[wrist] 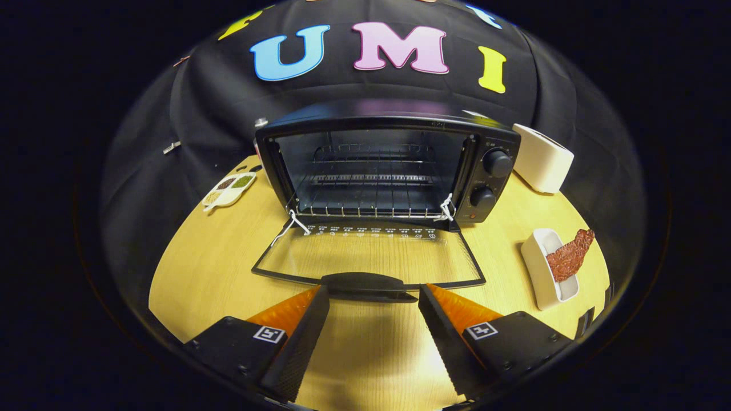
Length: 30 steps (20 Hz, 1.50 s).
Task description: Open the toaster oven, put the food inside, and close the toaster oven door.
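Observation:
The black toaster oven (388,165) stands on the wooden table with its glass door (368,254) folded flat down toward me, wire racks visible inside. My gripper (374,294) is open, its two fingers spread just short of the door's black handle (368,282), with nothing between them. The food, a reddish-brown strip of meat (570,255), lies across a small white rectangular dish (545,274) to the right of the oven door, beyond my right finger.
A white box-like container (542,158) stands right of the oven at the back. A white divided tray of seasonings (229,189) lies to the oven's left. Bare wooden tabletop (200,274) stretches on both sides of the door.

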{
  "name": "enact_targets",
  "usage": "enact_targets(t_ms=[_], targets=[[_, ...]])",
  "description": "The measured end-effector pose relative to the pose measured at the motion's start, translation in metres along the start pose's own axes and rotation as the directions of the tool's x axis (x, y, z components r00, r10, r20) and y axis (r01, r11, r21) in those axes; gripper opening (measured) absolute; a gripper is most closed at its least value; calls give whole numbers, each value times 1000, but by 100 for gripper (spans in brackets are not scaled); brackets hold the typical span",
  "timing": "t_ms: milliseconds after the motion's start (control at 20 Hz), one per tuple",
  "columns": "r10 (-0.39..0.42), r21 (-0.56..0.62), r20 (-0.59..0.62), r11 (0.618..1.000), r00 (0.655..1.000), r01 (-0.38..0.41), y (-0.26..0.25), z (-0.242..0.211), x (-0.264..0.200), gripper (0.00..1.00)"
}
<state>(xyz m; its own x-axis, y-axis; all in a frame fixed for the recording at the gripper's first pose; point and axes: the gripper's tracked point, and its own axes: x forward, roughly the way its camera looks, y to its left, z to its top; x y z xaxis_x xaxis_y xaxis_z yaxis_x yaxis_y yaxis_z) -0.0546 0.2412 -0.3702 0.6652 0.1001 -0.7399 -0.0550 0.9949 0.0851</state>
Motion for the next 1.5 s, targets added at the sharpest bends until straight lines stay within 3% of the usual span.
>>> enact_targets(t_ms=[350, 800, 1050, 1250, 1500], targets=[[80, -80, 10, 994, 997, -79, 8, -8, -27, 98], [226, -52, 159, 974, 961, -221, -22, 60, -91, 98], [271, -78, 185, 962, 945, -261, -75, 89, -121, 98], [272, -129, 208, 960, 939, -250, -131, 113, -142, 98], [262, -135, 142, 960, 955, -244, -217, 120, -136, 98]])
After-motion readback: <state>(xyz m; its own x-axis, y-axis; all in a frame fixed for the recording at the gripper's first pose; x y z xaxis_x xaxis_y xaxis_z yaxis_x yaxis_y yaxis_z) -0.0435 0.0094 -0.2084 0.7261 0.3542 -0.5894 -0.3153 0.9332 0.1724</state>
